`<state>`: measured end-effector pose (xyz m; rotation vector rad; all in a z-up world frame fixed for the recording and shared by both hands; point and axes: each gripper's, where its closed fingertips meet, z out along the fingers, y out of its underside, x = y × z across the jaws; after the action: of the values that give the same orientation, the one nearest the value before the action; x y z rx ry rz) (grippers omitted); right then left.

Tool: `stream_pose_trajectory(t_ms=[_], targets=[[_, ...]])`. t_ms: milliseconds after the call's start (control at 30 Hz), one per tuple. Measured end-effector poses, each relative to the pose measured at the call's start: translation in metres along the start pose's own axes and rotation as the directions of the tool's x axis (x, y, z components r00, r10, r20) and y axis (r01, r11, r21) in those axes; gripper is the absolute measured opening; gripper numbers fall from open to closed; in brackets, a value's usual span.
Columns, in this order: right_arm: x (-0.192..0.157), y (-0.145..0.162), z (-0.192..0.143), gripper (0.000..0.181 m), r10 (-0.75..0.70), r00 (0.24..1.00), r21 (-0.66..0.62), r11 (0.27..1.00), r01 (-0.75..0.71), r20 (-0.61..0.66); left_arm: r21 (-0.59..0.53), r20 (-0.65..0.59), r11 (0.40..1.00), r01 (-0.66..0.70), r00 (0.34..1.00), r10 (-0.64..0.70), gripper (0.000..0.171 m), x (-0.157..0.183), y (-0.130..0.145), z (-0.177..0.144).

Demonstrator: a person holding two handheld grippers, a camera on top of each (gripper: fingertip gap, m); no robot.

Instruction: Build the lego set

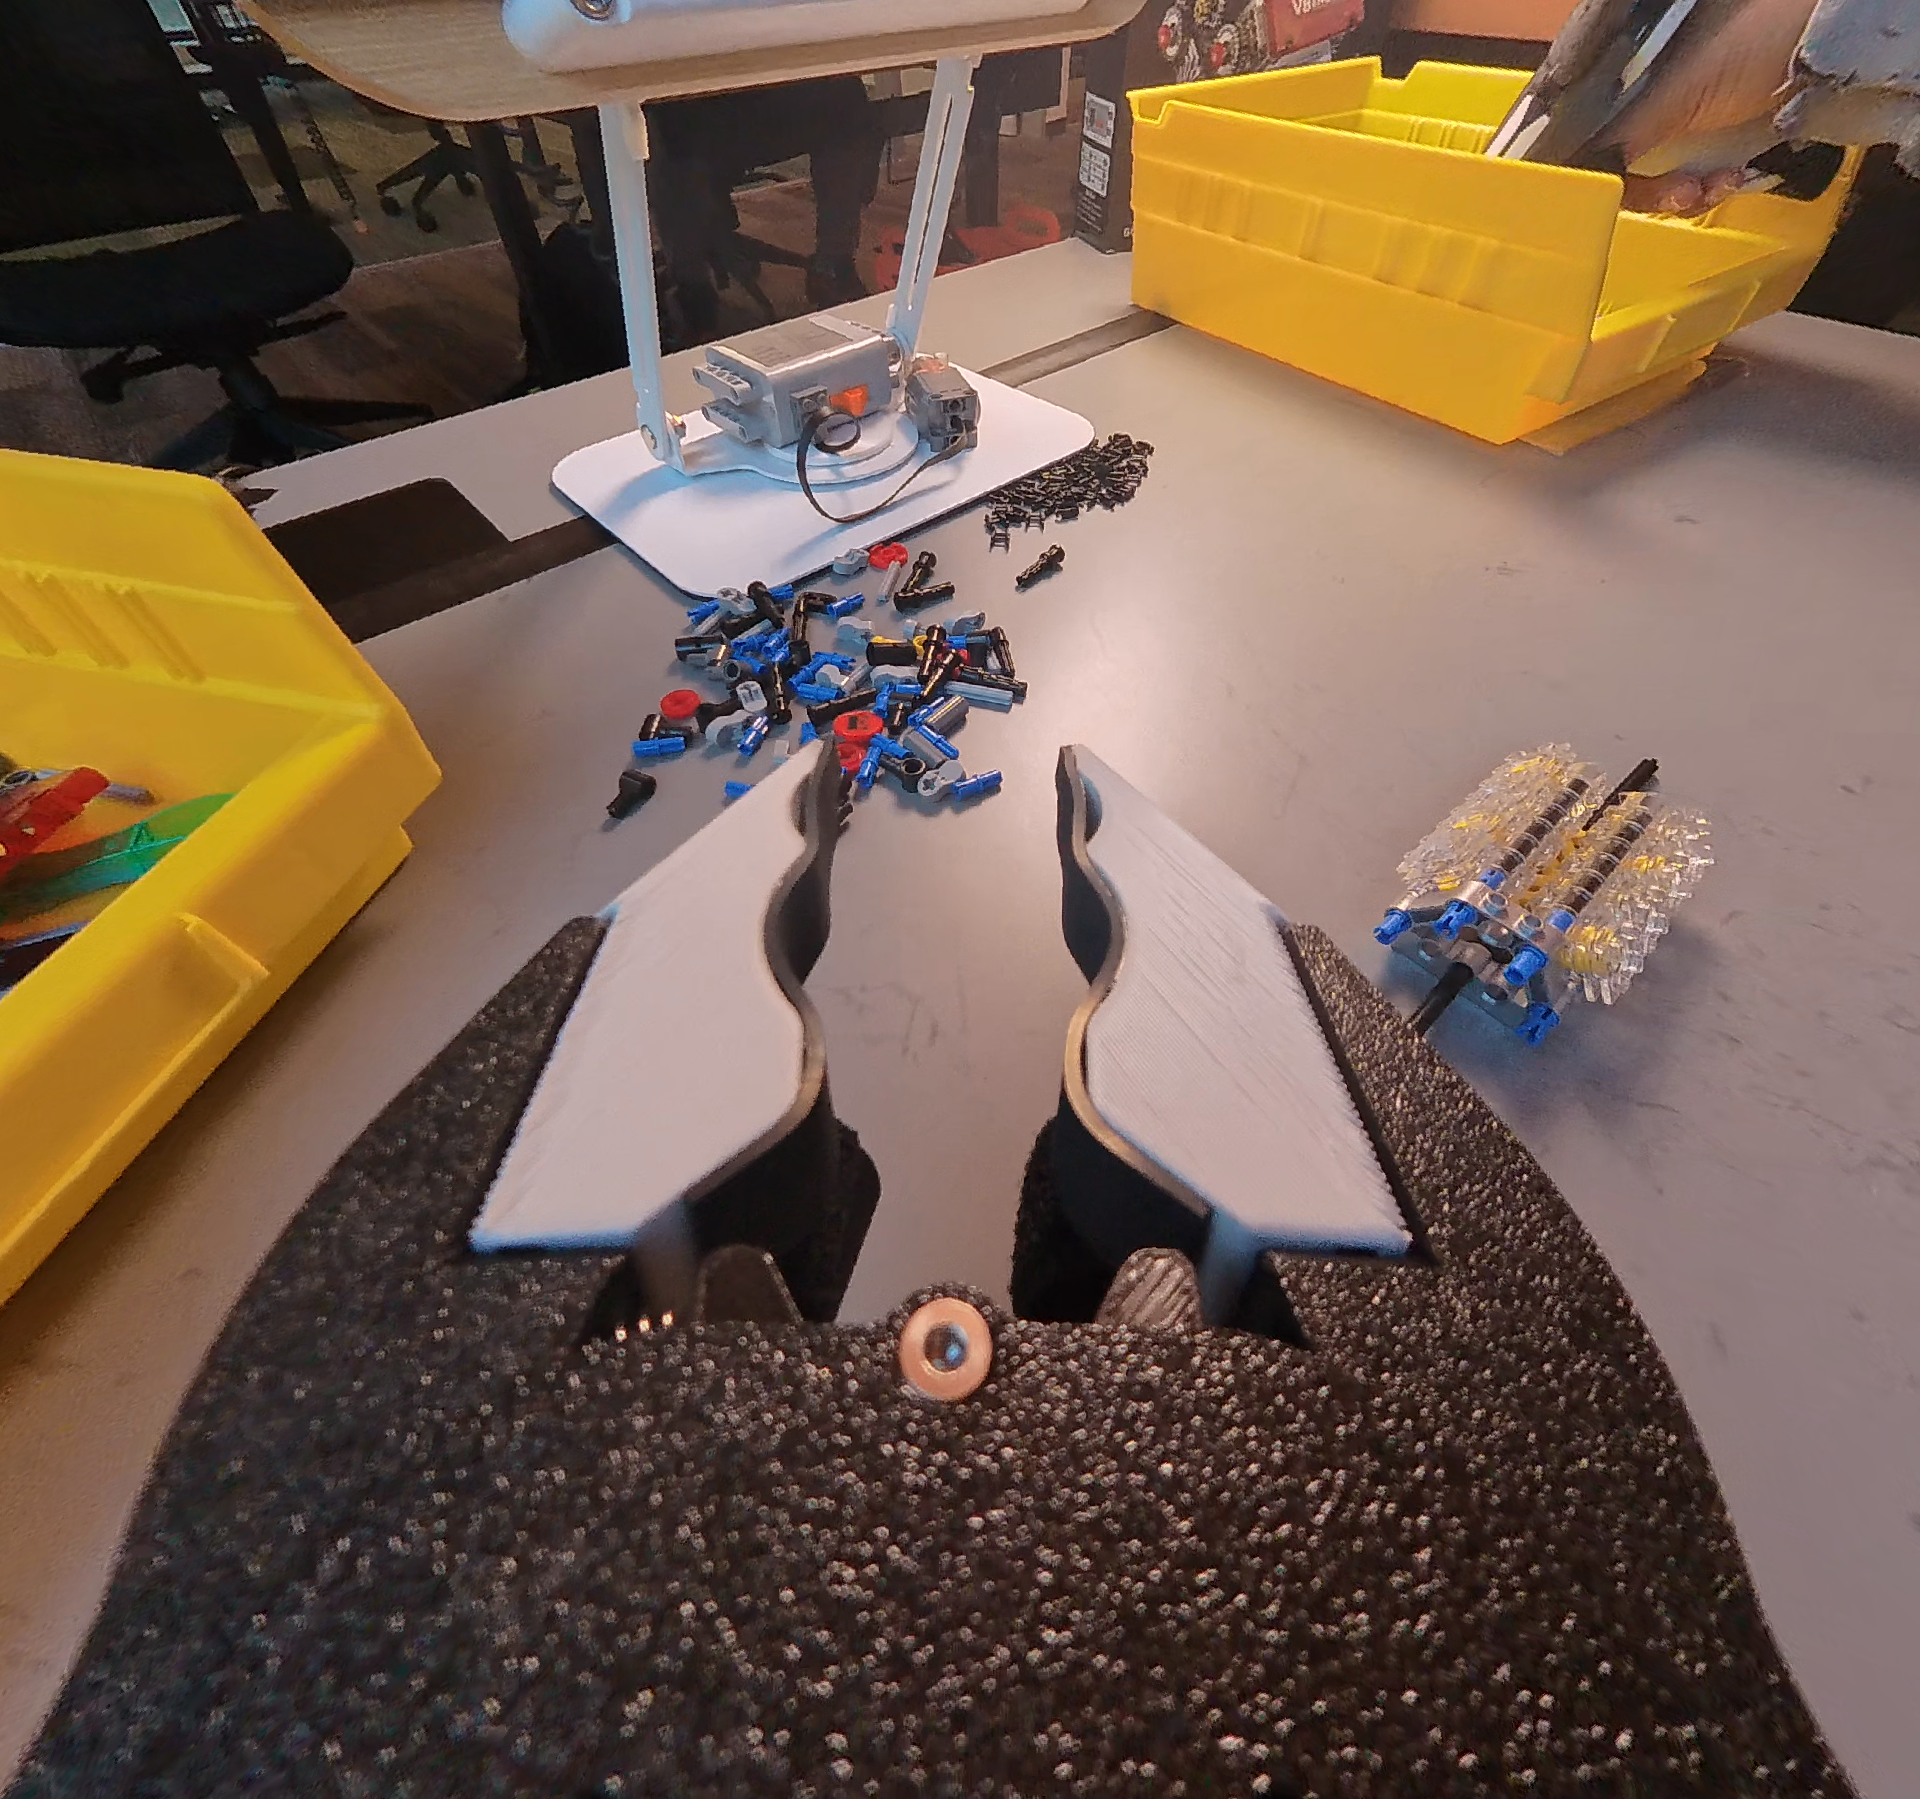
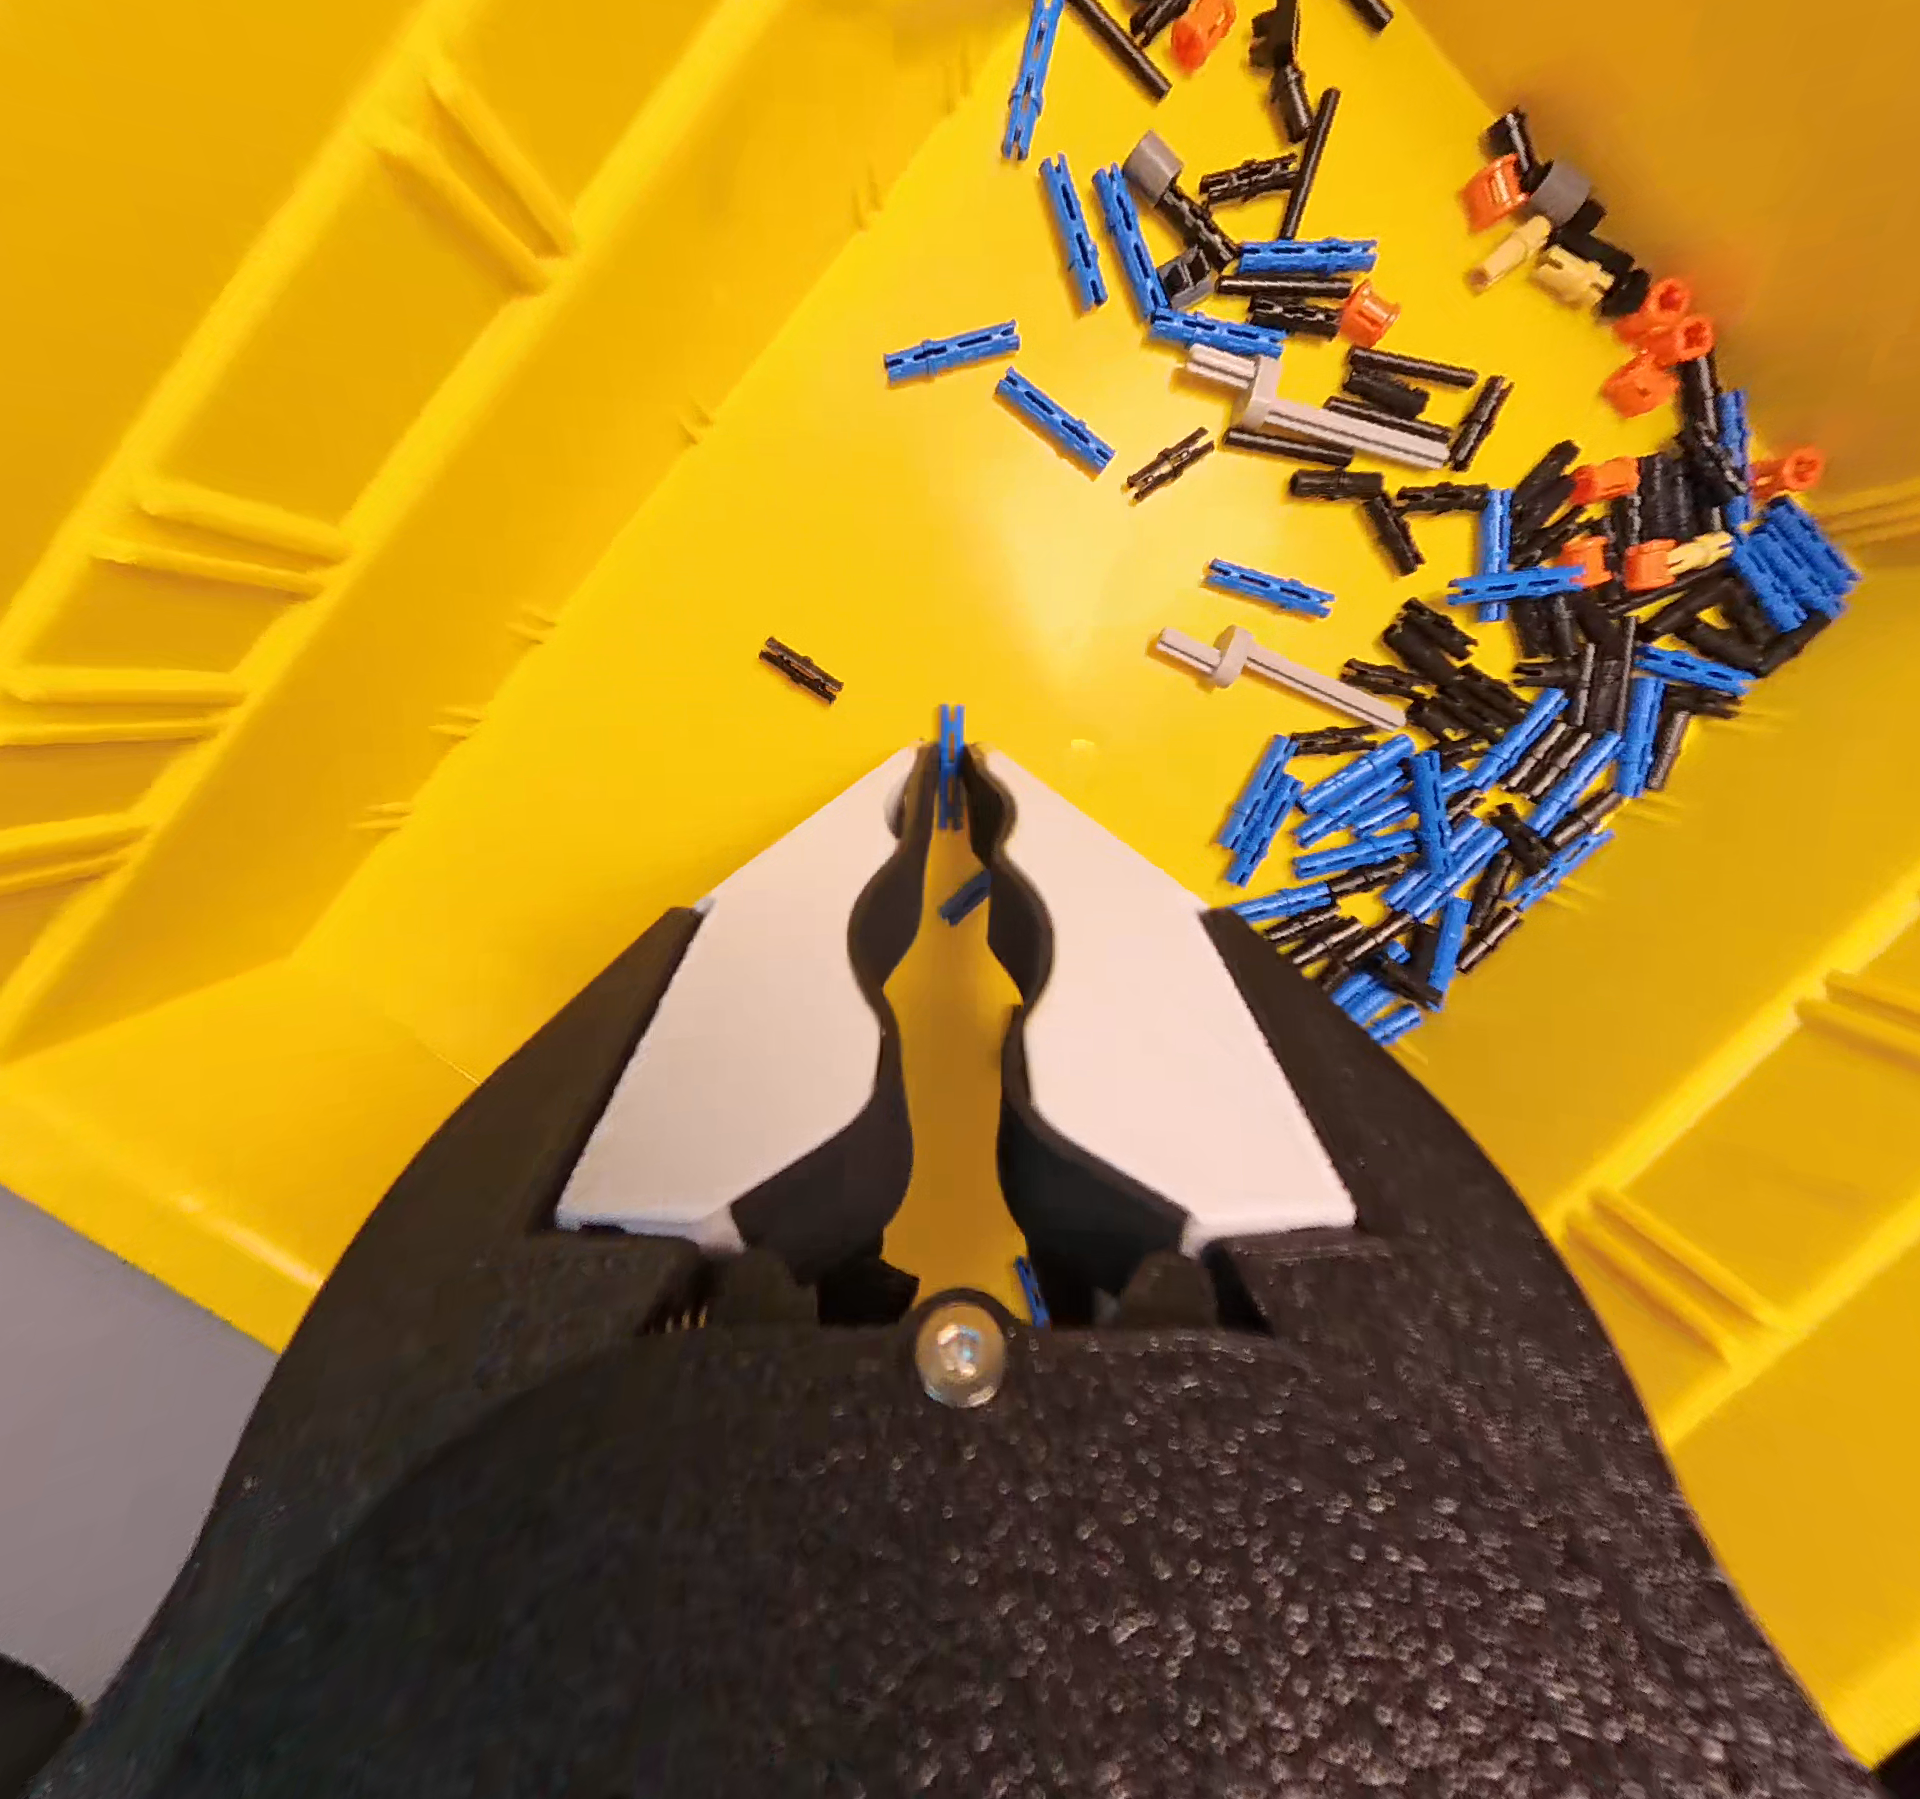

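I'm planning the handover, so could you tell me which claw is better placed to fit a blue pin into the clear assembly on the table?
Probably right: the right claw is shut on a blue pin over the yellow bin; the left claw is open and empty.

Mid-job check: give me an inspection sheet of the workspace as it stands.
Surface: grey table, seam across it.
Job's things: blue pin; pin heap in yellow bin; clear-geared assembly.
Clutter: loose parts pile; black pins; second yellow bin with coloured pieces.
Grippers: left gripper open, empty; right gripper shut on blue pin.
Cables: black lead from grey motor unit.
Surroundings: white stand, office chairs.
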<state>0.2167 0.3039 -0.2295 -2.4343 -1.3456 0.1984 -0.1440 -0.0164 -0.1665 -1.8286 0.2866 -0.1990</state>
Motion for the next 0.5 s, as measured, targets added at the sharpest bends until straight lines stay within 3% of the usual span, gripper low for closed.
stream_pose_trajectory(t_ms=[133,233,300,367,433,500], targets=[[0.000,0.004,-0.006,0.002,-0.039,0.999,0.000,0.999,0.039,-0.022,-0.009,-0.008,1.000,-0.015,1.000,0.015,0.040,0.002,0.001,0.001],[-0.021,-0.024,-0.050,0.002,-0.089,0.994,0.204,0.974,0.100,-0.065,-0.006,-0.011,1.000,-0.028,1.000,0.028,0.040,0.004,0.001,0.001],[-0.062,-0.050,-0.105,0.002,-0.160,0.985,0.415,0.894,0.170,-0.059,-0.009,-0.016,1.000,-0.029,0.999,0.029,0.039,0.005,0.001,0.001],[-0.119,-0.059,-0.151,0.002,-0.278,0.960,0.533,0.806,0.259,-0.046,-0.012,-0.025,0.999,-0.030,0.999,0.030,0.040,0.007,0.001,0.002],[-0.180,-0.048,-0.163,0.002,-0.423,0.906,0.543,0.759,0.360,-0.009,-0.010,-0.038,0.999,-0.032,0.999,0.031,0.040,0.010,0.001,0.004],[-0.232,-0.026,-0.145,0.002,-0.542,0.840,0.491,0.739,0.462,0.025,-0.011,-0.051,0.999,-0.036,0.998,0.035,0.040,0.014,0.001,0.005]])
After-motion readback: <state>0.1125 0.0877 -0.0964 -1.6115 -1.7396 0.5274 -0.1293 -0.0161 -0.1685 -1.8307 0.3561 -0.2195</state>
